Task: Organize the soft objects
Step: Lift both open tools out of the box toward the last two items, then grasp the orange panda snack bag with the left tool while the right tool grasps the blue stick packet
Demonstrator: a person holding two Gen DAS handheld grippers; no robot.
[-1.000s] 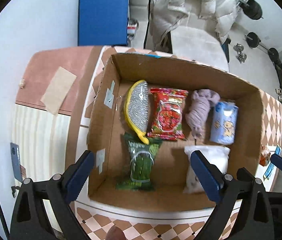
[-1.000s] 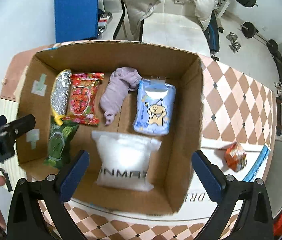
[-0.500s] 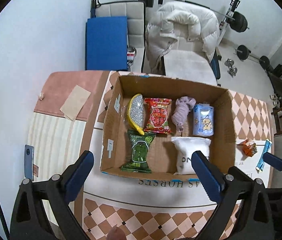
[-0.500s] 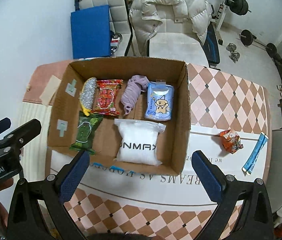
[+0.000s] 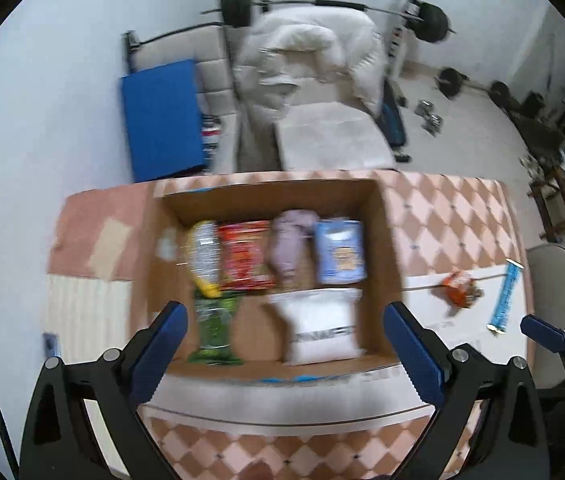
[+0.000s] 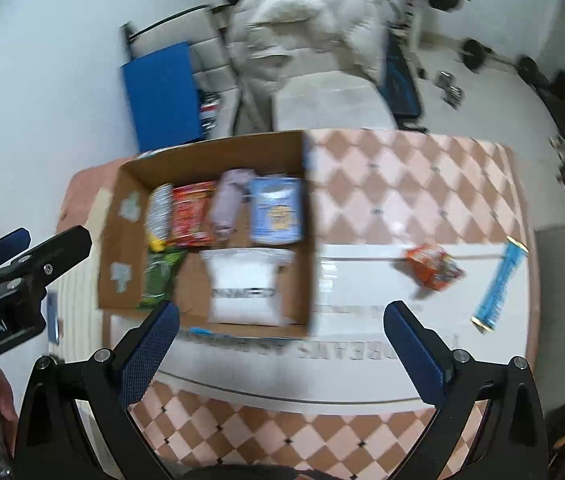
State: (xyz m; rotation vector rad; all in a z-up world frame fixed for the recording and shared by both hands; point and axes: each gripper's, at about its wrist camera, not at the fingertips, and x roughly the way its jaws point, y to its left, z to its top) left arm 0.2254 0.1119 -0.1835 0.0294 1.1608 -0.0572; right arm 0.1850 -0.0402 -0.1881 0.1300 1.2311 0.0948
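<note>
An open cardboard box (image 5: 384,240) (image 6: 310,216) sits on the checkered table. Inside lie a silver-and-yellow scrubber (image 5: 202,252), a red snack bag (image 5: 244,256), a lilac cloth (image 5: 288,240), a blue pack (image 5: 340,250), a green bag (image 5: 214,326) and a white pouch (image 5: 320,326) (image 6: 248,288). Right of the box, on the table, rest an orange snack bag (image 5: 458,288) (image 6: 434,268) and a blue stick pack (image 5: 504,298) (image 6: 500,280). My left gripper (image 5: 286,340) hovers open, high over the box's near edge. My right gripper (image 6: 282,340) is open too, above the table just right of the box.
A white strip with lettering (image 6: 362,344) runs along the table's near side. A phone (image 5: 50,344) lies at the left edge. Beyond the table stand a blue pad (image 5: 162,116), a bench with a white puffer jacket (image 5: 314,48), and barbell weights (image 5: 450,80).
Both grippers have risen and pulled back from the box, which now looks much smaller. The right view has swung rightward toward the orange bag and blue stick. Nothing was picked up.
</note>
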